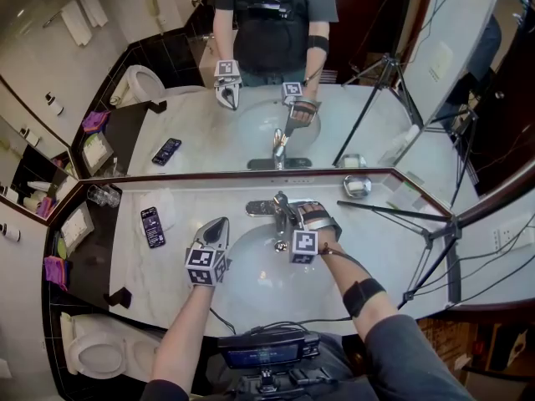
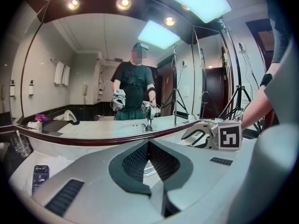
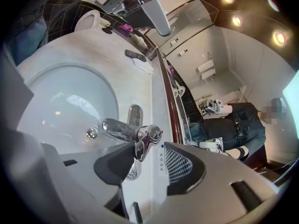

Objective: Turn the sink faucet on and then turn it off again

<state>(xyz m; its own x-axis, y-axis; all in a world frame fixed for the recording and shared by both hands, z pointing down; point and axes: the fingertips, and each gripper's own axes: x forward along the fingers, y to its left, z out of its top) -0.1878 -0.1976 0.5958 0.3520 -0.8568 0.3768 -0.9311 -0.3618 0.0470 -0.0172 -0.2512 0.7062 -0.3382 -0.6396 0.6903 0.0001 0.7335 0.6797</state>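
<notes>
The chrome faucet [image 1: 280, 211] stands at the back of the white basin [image 1: 251, 278], just below the mirror. My right gripper [image 1: 301, 215] is at the faucet's top. In the right gripper view the lever handle [image 3: 143, 147] lies between the jaws of the right gripper [image 3: 148, 149]. The left pad sits against the handle, and bare counter shows between it and the right pad. No stream shows under the spout [image 3: 112, 126]. My left gripper [image 1: 220, 224] hovers over the basin's left rim, its tips together on nothing [image 2: 148, 142].
A phone [image 1: 152, 225] lies on the marble counter left of the basin, with glasses [image 1: 104, 195] beyond it. A metal dish [image 1: 357, 185] sits at the back right. Tripod legs [image 1: 435, 232] cross the counter's right end. A toilet [image 1: 96, 353] stands lower left.
</notes>
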